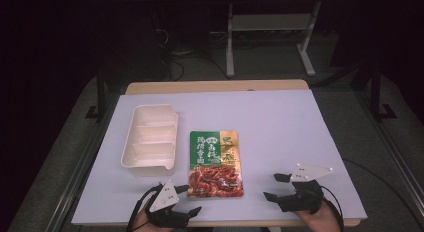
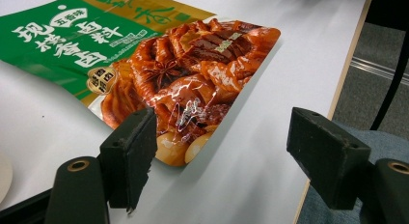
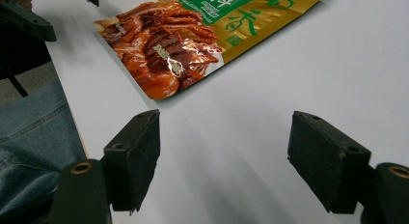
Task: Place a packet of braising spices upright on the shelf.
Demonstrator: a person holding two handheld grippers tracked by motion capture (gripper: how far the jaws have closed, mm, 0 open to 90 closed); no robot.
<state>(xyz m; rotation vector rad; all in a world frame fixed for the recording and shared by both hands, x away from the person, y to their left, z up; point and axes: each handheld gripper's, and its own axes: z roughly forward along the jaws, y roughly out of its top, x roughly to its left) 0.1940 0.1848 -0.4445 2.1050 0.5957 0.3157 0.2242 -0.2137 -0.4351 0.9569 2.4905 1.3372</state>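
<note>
Slippage worries me: the glossy sauce packet point(image 1: 215, 164) lies flat mid-table beside the white tray point(image 1: 150, 137), my left gripper point(image 1: 189, 199) and right gripper point(image 1: 270, 186) both spread, empty; jaws may skate off its edge.

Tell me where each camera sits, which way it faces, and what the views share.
High view: above the near edge, looking forward and down at the white table, cream plastic tray, both tongs and hands.
Left gripper view: rides the left tongs, open, facing the green-and-red glossy food pouch.
Right gripper view: rides the right tongs, open, facing the pouch; a denim-clad leg shows.
Shared: the pouch.
</note>
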